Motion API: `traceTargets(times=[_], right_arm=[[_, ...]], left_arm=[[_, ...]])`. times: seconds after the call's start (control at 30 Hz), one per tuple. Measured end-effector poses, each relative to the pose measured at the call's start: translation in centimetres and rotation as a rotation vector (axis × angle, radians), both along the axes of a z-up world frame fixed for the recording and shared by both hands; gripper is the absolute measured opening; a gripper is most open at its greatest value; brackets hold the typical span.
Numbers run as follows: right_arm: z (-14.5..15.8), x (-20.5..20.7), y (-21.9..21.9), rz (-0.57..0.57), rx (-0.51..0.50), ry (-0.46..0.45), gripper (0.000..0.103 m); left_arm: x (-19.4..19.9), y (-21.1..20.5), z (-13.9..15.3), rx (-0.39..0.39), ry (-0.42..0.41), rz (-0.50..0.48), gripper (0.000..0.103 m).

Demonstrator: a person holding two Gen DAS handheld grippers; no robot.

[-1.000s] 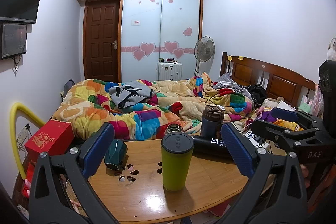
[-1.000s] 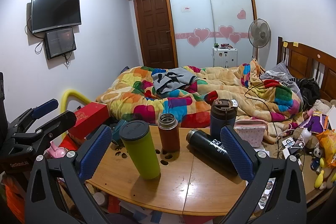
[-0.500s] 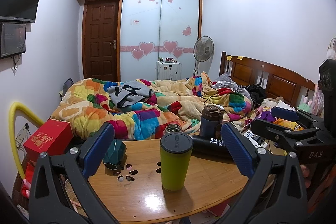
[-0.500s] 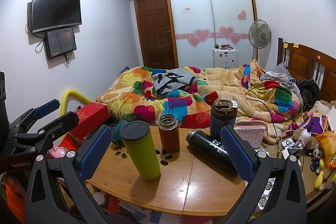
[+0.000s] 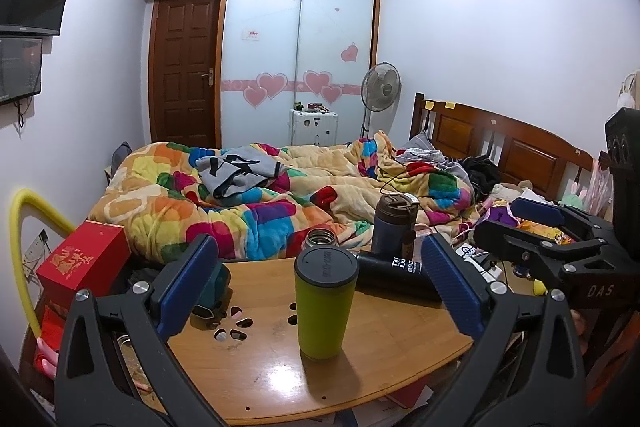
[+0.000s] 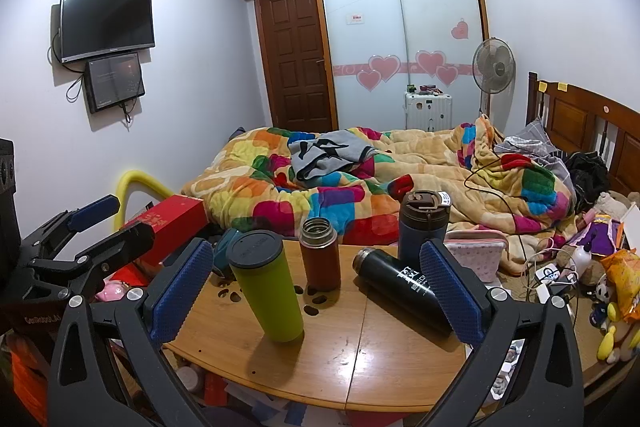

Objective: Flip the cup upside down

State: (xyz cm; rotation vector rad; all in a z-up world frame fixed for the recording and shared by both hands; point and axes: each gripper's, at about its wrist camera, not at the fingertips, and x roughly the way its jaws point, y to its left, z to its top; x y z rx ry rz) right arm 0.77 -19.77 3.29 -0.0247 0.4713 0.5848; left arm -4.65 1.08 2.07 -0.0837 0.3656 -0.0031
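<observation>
A lime-green cup [image 5: 325, 303] with a dark round end on top stands upright on the round wooden table [image 5: 400, 359]. It also shows in the right wrist view [image 6: 266, 285]. My left gripper [image 5: 320, 285] is open and empty, its blue pads either side of the cup but nearer the camera. My right gripper [image 6: 316, 291] is open and empty, with the cup just inside its left pad. Each gripper shows at the edge of the other's view, the right one [image 5: 560, 239] and the left one [image 6: 80, 239].
On the table stand a brown flask [image 6: 320, 253] without lid, a dark blue tumbler [image 6: 422, 227] and a black bottle [image 6: 404, 289] lying on its side. A teal object [image 5: 214, 287] sits at the left edge. A red box [image 5: 84, 259] and a bed with colourful quilt [image 5: 280, 199] lie beyond.
The left wrist view has shifted slightly, so the green cup sits a little left of where it was. The right wrist view is almost unchanged.
</observation>
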Motion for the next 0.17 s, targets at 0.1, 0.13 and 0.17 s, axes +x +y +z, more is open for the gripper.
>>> traceTargets(times=[0.1,0.13,0.17], right_arm=[[0.02,-0.01,0.00,0.000,0.000,-0.002,0.103],[0.01,0.01,-0.02,0.000,0.000,-0.002,0.103],[-0.01,0.04,-0.04,-0.001,0.000,-0.002,0.103]], left_arm=[[0.01,0.01,-0.03,-0.014,0.001,-0.011,0.103],[0.00,0.02,0.01,-0.017,0.000,-0.014,0.103],[0.02,0.04,0.06,-0.018,0.001,-0.018,0.103]])
